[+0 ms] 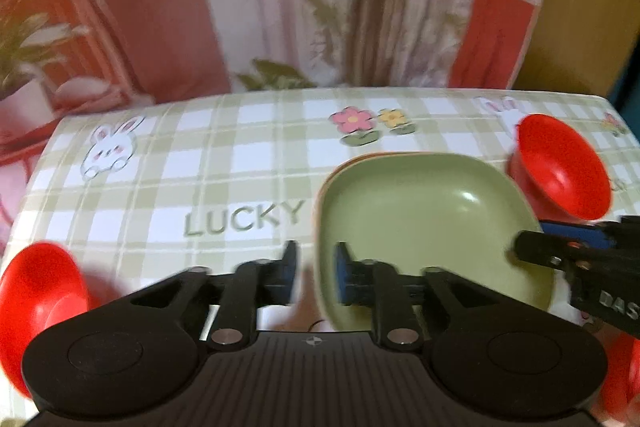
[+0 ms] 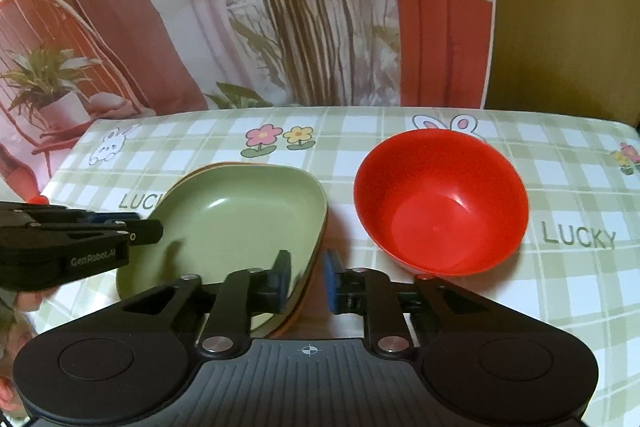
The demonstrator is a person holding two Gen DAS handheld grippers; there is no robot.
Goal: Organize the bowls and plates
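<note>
A green square plate [image 2: 240,223] lies on top of an orange plate [image 2: 316,267], whose edge shows beneath it, on the checked tablecloth [image 2: 560,287]. My right gripper [image 2: 307,281] straddles the stack's right rim, jaws slightly apart. My left gripper [image 1: 316,273] straddles the green plate's [image 1: 424,223] left rim, jaws slightly apart. A red bowl [image 2: 440,203] stands upright just right of the plates. It shows in the left wrist view [image 1: 564,167] too. Another red bowl [image 1: 40,299] sits at the left near edge.
The table's [image 1: 240,155] far edge meets a printed backdrop curtain [image 2: 280,7]. A further red object [image 1: 632,379] shows at the right border of the left wrist view. Bare cloth lies to the left of the plates.
</note>
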